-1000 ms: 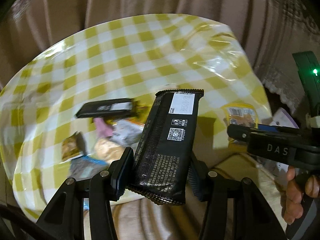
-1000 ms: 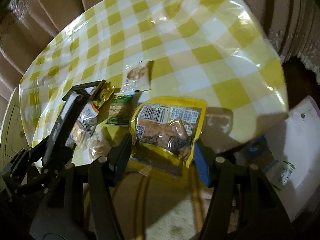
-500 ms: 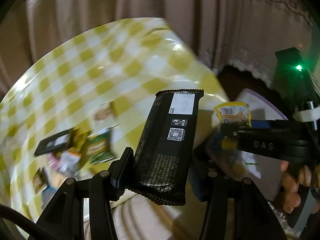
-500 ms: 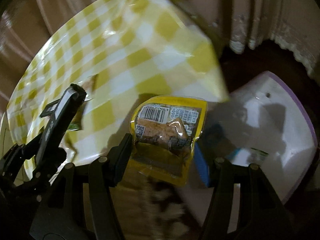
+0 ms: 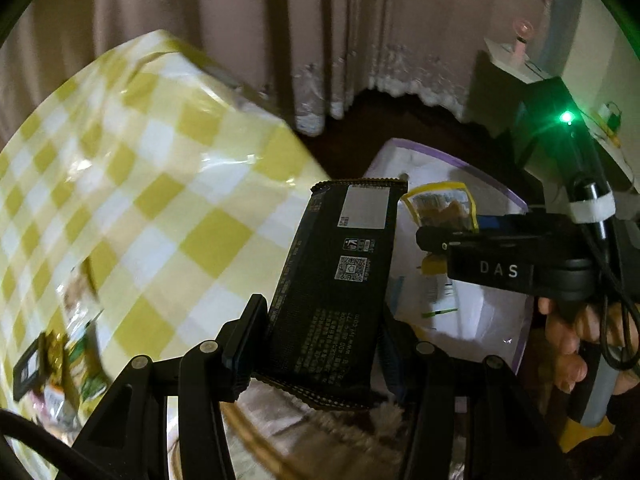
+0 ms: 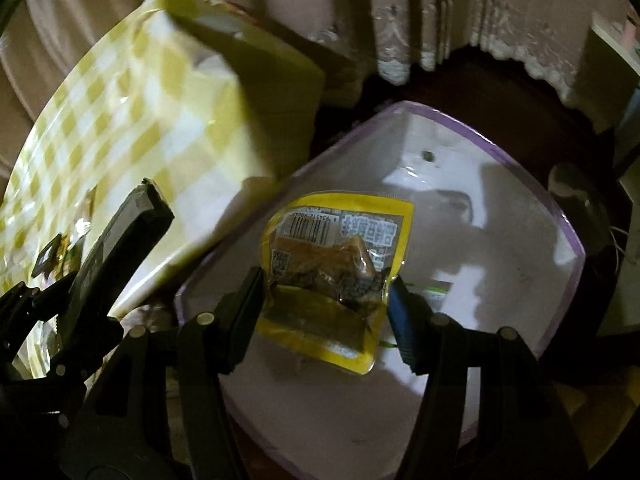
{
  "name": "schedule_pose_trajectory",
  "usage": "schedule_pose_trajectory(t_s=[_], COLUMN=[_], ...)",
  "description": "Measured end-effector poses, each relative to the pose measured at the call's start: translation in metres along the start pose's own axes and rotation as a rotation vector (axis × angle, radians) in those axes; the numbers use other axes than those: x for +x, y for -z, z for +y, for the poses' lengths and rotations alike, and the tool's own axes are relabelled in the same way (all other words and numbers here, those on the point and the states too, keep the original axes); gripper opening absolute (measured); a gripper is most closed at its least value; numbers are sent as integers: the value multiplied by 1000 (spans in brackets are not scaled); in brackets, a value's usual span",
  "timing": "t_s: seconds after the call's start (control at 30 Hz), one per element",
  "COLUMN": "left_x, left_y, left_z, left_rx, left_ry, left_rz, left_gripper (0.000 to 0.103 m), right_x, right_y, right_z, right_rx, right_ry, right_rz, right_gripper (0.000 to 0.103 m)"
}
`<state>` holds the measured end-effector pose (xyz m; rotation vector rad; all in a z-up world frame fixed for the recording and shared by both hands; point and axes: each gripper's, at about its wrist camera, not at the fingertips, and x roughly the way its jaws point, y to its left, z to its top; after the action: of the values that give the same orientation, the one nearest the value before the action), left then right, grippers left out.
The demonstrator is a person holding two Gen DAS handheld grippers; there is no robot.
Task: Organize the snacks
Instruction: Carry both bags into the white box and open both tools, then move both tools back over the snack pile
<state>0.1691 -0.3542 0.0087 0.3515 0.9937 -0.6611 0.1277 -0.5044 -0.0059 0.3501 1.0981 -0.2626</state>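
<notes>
Both hand-held grippers are gripping snacks: the left hand-held gripper (image 5: 320, 336) is clamping a black wrapped bar (image 5: 336, 292), the right hand-held gripper (image 6: 326, 300) a yellow-edged snack pouch (image 6: 340, 276). Each is hanging past the corner of the bench (image 5: 168, 184), covered in yellow-checked cloth, over a white bin with a purple rim (image 6: 472, 136) on the dark floor. Pale curtains (image 5: 240, 20) are hanging behind. Only the left wrist view is showing the person's hand (image 5: 576, 344); leftover snacks (image 5: 60, 364) are lying at the bench's left edge.
</notes>
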Motion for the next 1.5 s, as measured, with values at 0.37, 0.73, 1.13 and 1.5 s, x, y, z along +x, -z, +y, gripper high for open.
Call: schedule_pose_trajectory(t_s=[0.37, 0.73, 1.13, 1.5], left_x=[26, 2, -41, -78], left_y=[-11, -4, 14, 62], left_z=[-6, 21, 49, 105], left_rx=[8, -81, -177, -347], left_ry=[29, -26, -77, -207], left_rz=[67, 10, -141, -191], left_gripper=[64, 68, 70, 70], right_x=[10, 1, -16, -28], right_y=[-4, -4, 1, 5], right_z=[-20, -11, 38, 88], right_rx=[34, 26, -125, -215], right_ry=[8, -12, -22, -99], right_rz=[28, 20, -46, -77], right_gripper=[67, 70, 71, 76])
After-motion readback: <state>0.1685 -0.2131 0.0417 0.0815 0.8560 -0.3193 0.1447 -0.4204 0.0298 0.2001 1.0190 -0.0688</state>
